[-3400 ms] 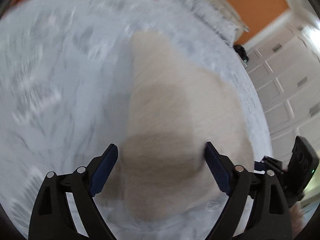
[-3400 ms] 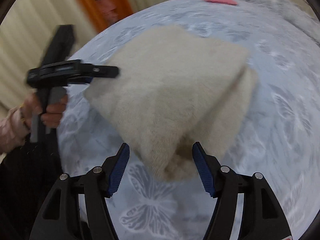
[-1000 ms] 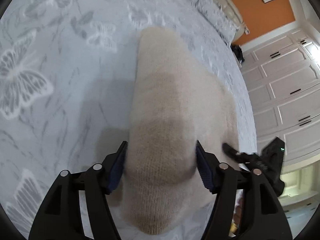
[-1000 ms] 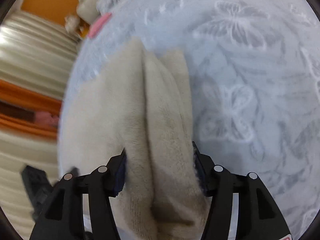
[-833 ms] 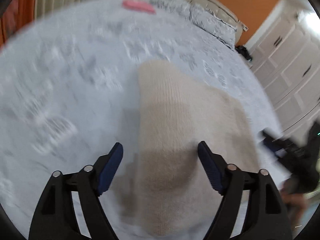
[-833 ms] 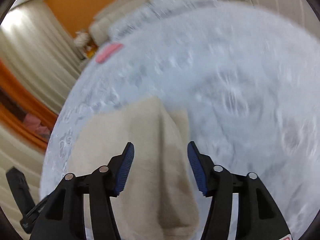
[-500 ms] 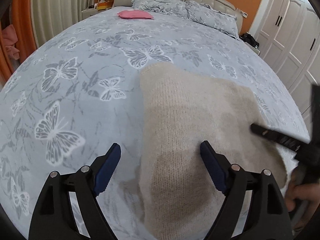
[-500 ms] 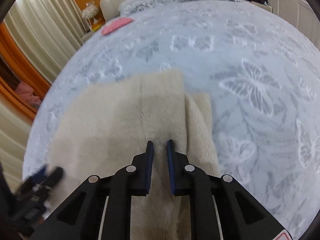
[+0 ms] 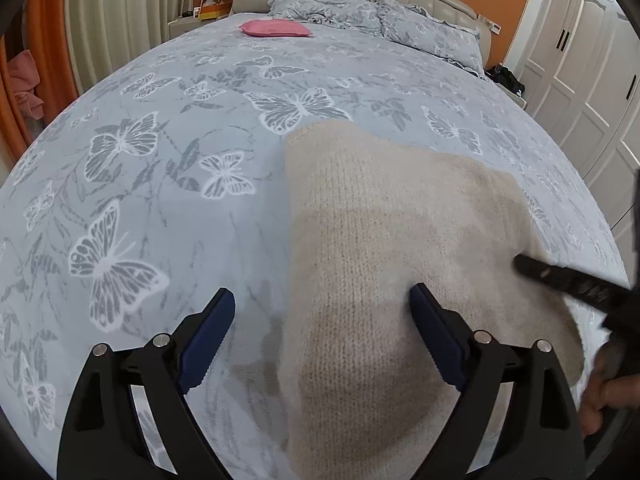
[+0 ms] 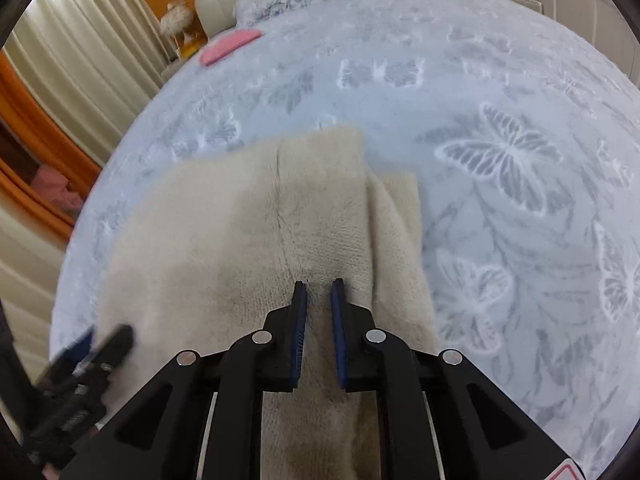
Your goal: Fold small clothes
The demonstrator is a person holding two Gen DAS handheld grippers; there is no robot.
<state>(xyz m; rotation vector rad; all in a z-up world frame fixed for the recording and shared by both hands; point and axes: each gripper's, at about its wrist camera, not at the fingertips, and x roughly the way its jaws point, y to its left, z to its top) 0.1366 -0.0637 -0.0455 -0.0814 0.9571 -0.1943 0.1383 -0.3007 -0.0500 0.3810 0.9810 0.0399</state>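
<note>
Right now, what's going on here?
A person with handheld tongs in each hand is folding a beige sweater on a bed. The sweater lies folded flat. The left tongs are open above its near edge and grip nothing. The right tongs are nearly shut over the sweater; whether they pinch any fabric is unclear. A pink item sits near the pillows.

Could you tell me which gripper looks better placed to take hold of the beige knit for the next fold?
Probably the left gripper: its jaws stand wide open around the beige knit, while the right gripper is nearly shut above it.
</note>
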